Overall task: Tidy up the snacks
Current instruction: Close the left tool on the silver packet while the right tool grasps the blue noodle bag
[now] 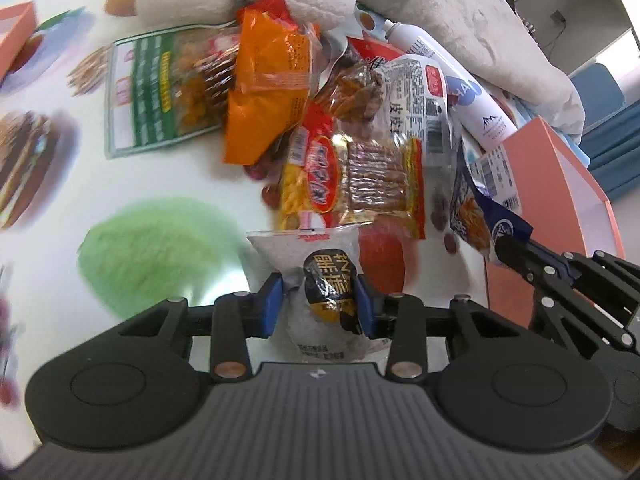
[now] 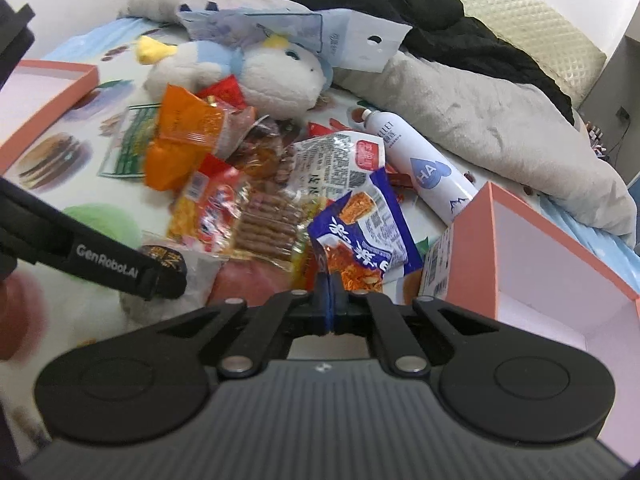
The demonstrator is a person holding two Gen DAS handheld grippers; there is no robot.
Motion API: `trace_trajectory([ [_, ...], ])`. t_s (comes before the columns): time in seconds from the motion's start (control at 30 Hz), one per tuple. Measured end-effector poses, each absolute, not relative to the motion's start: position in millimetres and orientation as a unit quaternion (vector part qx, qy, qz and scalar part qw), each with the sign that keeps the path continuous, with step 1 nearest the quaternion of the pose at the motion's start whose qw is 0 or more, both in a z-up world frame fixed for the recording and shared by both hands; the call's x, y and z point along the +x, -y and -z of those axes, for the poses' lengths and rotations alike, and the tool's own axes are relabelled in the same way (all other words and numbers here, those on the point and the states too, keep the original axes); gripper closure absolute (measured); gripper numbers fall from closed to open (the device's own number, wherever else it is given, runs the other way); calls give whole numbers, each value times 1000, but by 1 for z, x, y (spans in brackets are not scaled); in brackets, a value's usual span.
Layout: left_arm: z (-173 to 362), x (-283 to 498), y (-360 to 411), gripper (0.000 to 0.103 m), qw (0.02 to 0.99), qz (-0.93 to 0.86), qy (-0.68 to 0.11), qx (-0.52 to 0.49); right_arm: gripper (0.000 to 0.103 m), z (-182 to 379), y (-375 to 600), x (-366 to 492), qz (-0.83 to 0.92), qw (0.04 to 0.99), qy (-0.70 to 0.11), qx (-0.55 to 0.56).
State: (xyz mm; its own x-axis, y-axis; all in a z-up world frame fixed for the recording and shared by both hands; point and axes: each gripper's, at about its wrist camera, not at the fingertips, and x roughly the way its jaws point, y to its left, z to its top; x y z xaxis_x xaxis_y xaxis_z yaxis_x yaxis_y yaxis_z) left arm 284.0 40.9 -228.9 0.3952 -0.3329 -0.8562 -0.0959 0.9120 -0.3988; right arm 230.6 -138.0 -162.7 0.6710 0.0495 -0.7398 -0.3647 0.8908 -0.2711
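Note:
A heap of snack packets lies on the printed sheet: an orange packet [image 1: 268, 92], a red and yellow packet of biscuit sticks [image 1: 352, 180] and a white printed packet [image 1: 416, 96]. My left gripper [image 1: 319, 305] is shut on a white packet with a black and yellow label [image 1: 328, 276] at the near edge of the heap; its blue pads squeeze both sides. My right gripper [image 2: 330, 294] is shut on the lower corner of a blue snack packet [image 2: 360, 232], beside an open pink box [image 2: 540, 248]. In the left wrist view the right gripper [image 1: 502, 250] holds that blue packet [image 1: 476, 216].
A white spray can [image 2: 420, 164] lies behind the heap. Behind it are a plush toy [image 2: 256, 68], a grey cloth [image 2: 480, 120] and a black garment [image 2: 420, 20]. A second pink box [image 2: 48, 92] sits at the far left. A green-edged packet [image 1: 156, 88] lies flat.

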Motion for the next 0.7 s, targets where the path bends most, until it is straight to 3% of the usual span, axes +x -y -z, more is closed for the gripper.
trace_trajectory([
  [0.7, 193, 172, -57, 62, 832, 47, -521, -184, 100, 160, 128, 92, -185, 884, -386, -187],
])
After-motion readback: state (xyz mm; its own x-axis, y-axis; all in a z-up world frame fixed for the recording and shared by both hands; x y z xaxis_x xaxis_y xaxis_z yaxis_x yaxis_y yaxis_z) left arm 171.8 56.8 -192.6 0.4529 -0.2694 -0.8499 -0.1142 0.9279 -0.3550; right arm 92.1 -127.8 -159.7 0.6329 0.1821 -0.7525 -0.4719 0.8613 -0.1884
